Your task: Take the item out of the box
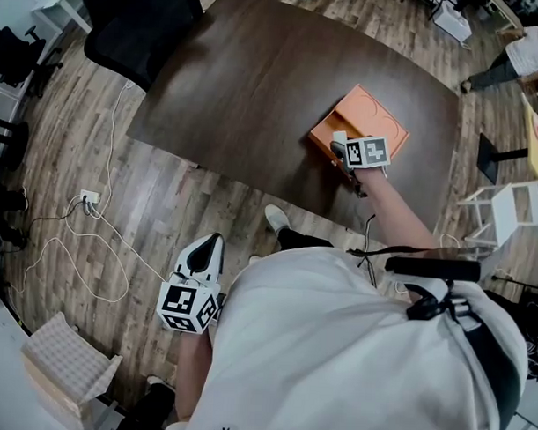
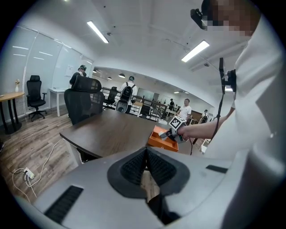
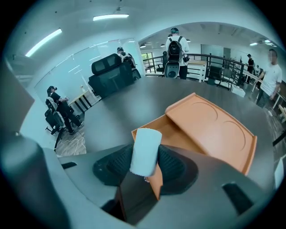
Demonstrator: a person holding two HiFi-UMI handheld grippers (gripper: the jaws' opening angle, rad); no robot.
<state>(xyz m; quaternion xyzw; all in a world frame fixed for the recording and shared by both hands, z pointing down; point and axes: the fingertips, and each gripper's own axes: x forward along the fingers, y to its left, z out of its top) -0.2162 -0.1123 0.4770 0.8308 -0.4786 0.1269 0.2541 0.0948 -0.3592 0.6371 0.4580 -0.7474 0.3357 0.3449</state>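
Note:
An open orange box [image 1: 365, 123] lies on the dark table [image 1: 256, 86], its lid [image 3: 214, 127] folded back beyond the tray [image 3: 172, 134]. My right gripper [image 3: 145, 164] is shut on a white cylindrical item [image 3: 145, 150], which stands upright between the black pads at the box's near corner. In the head view this gripper [image 1: 340, 147] hangs over the box's near edge. My left gripper [image 1: 206, 250] hangs low beside the person's hip, away from the table, pointing at the floor. Its jaws [image 2: 145, 156] are shut with nothing in them. The left gripper view also shows the box [image 2: 157, 137] from afar.
A black office chair [image 1: 143, 25] stands at the table's far left corner. A power strip with cables [image 1: 90, 197] lies on the wood floor to the left. A white basket [image 1: 65, 366] sits at lower left, a white stool [image 1: 514, 205] at right. People stand in the background.

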